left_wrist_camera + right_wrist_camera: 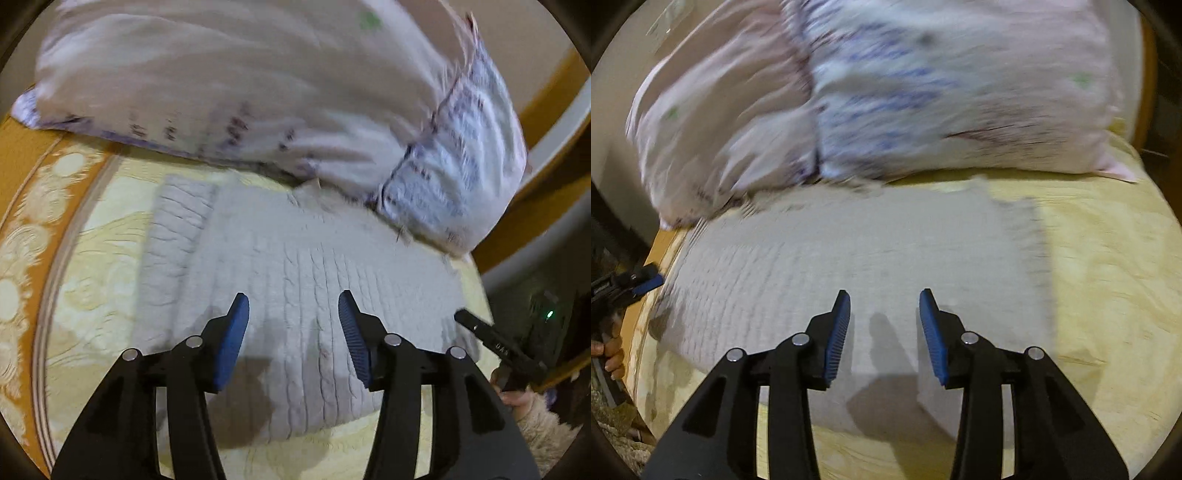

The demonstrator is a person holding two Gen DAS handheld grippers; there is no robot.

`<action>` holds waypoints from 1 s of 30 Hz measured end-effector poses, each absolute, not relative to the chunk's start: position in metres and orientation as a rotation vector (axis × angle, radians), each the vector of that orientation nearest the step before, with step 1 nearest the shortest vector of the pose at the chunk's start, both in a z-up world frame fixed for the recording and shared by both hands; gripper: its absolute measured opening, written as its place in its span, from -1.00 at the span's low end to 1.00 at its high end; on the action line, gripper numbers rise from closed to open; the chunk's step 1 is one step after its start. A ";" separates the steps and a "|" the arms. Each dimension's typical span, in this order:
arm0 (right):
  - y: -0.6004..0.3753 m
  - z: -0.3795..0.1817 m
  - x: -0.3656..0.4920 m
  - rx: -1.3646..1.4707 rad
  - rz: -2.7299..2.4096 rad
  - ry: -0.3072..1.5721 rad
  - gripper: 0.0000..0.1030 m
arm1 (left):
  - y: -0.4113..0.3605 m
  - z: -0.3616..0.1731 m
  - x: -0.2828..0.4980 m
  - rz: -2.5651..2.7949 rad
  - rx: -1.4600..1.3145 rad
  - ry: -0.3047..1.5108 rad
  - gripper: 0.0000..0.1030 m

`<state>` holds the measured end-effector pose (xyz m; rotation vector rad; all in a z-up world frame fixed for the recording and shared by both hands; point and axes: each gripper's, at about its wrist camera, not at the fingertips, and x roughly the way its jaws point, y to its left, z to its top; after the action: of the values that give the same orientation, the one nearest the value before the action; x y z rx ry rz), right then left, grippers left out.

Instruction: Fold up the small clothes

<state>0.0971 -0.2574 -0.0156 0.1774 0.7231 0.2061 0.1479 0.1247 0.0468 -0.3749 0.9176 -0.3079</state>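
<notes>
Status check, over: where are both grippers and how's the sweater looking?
Left hand-held gripper open, empty, over the sweater. Right hand-held gripper open, empty. Grey knit sweater flat on the bed. Pillow overlaps its far edge.

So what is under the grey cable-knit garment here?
The grey cable-knit garment lies flat on a pale yellow patterned bedspread, which shows along its sides and near edge. Its far edge meets the white printed pillow. What lies beneath its middle is covered.
</notes>
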 end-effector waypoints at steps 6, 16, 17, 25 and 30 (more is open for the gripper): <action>-0.236 -0.029 0.098 0.101 0.185 0.754 0.21 | 0.118 0.022 0.158 -0.267 -0.378 0.976 0.01; -0.230 -0.028 0.100 0.105 0.207 0.762 0.48 | 0.198 0.028 0.164 -0.197 -0.637 0.913 0.01; -0.230 -0.028 0.100 0.105 0.209 0.762 0.49 | 0.203 0.025 0.167 -0.200 -0.656 0.920 0.01; -0.232 -0.028 0.101 0.125 0.217 0.765 0.49 | 0.211 0.007 0.189 -0.235 -0.704 1.002 0.25; -0.233 -0.028 0.101 0.124 0.218 0.765 0.49 | 0.204 0.004 0.192 -0.283 -0.728 0.987 0.31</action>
<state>0.1013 -0.2326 -0.0279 0.1240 0.7646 0.2178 0.1925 0.2037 0.0042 -0.7276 0.9871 -0.2833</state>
